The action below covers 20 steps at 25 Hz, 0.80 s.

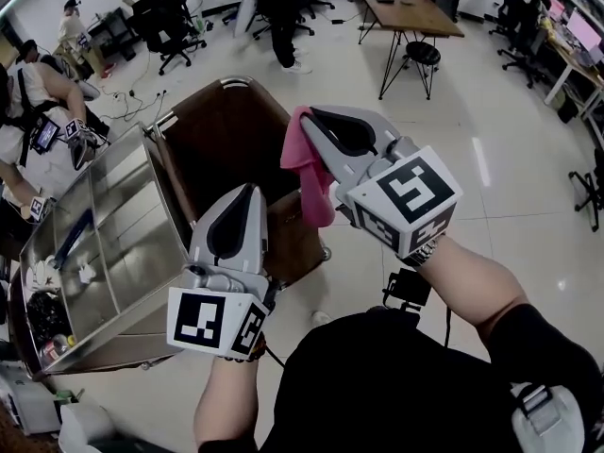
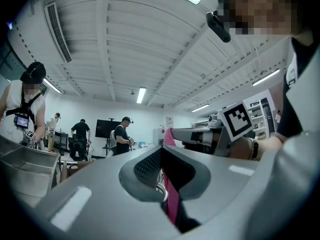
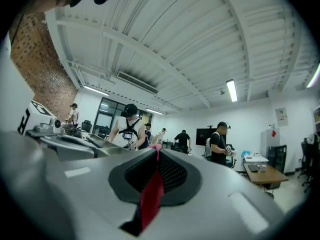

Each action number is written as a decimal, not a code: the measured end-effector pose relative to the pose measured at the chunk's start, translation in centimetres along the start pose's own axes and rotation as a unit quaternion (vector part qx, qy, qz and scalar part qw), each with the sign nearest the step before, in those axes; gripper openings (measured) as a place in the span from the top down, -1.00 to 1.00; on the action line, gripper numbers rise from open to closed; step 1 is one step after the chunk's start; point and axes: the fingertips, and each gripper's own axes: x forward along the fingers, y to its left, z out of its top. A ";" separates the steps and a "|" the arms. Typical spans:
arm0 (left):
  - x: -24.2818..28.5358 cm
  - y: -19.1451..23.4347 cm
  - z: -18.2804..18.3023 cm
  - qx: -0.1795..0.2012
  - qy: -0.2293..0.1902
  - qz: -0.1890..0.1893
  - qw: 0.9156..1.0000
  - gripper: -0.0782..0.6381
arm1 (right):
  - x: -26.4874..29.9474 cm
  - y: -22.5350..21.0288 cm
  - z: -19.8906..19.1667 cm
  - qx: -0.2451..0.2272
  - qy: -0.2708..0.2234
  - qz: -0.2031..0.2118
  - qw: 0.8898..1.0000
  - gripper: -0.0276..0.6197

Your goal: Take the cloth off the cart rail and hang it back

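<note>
The pink cloth (image 1: 313, 176) hangs in the air from my right gripper (image 1: 307, 121), whose jaws are shut on its top edge. In the right gripper view it shows as a red strip (image 3: 151, 196) pinched between the jaws. My left gripper (image 1: 251, 192) is lower and to the left, jaws together, with nothing seen in them. Through its narrow slit, the left gripper view shows the cloth (image 2: 172, 204) and a bit of metal rail (image 2: 159, 188). Below both grippers stands the steel cart (image 1: 123, 243) with its brown panel (image 1: 222, 135) and chrome rail (image 1: 234, 82).
A person (image 1: 42, 125) with grippers stands at the cart's far left side. Other people (image 1: 274, 8) and office chairs (image 1: 179, 41) are further back. A wooden desk (image 1: 411, 9) and a stool (image 1: 422, 55) stand at the upper right, more chairs (image 1: 524, 26) along the right wall.
</note>
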 end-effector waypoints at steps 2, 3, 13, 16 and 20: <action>-0.3 0.8 -0.2 0.002 -0.002 -0.002 1.000 0.77 | 1.6 0.3 -0.2 -0.002 0.003 0.004 1.000 0.89; -0.5 1.4 -0.3 0.003 -0.003 0.001 1.000 0.77 | 2.4 0.5 -0.6 -0.002 0.007 0.008 1.000 0.89; 0.6 4.9 -3.3 0.007 0.009 0.048 0.999 0.77 | 9.2 0.1 -9.9 0.032 0.096 0.081 0.992 0.89; 1.4 5.5 -4.0 0.006 0.014 0.062 0.998 0.77 | 10.2 0.1 -12.2 0.047 0.123 0.109 0.985 0.81; 2.7 5.8 -4.9 0.002 0.023 0.074 0.997 0.77 | 10.5 -0.6 -13.8 0.060 0.136 0.130 0.980 0.56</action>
